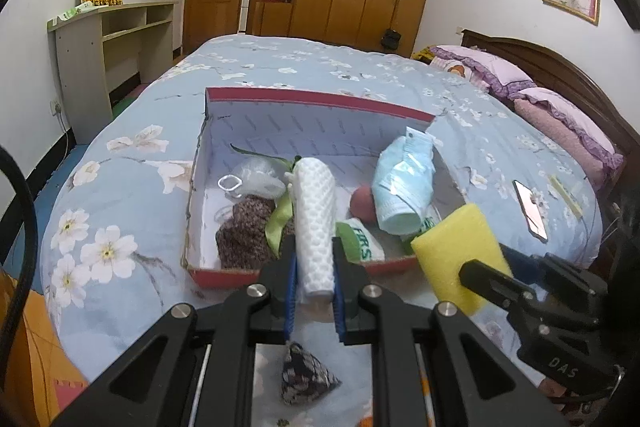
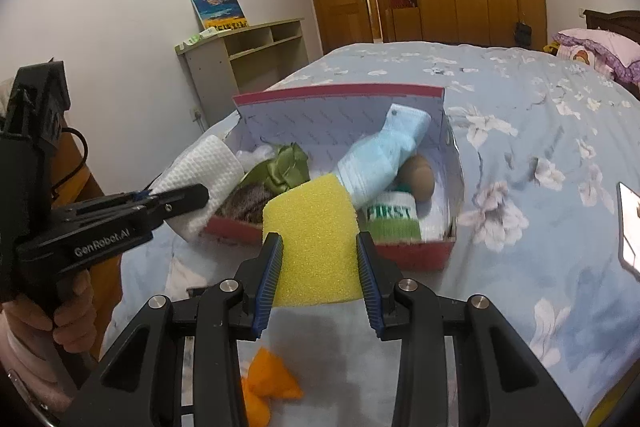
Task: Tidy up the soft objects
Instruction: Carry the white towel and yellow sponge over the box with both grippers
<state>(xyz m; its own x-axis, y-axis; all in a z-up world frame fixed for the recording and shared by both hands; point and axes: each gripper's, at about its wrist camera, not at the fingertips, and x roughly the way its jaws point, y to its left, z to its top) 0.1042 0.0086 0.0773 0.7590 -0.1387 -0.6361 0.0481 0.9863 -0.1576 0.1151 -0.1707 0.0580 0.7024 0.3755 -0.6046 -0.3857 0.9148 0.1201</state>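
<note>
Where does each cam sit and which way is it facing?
Left wrist: on the left gripper, looking down its fingers across the bed at the red box; it holds a white towel roll; the right gripper shows too.
Right wrist: on the right gripper, same heading, holding a yellow sponge; left gripper and a hand show.
Shared: box, towel roll, sponge, bed.
</note>
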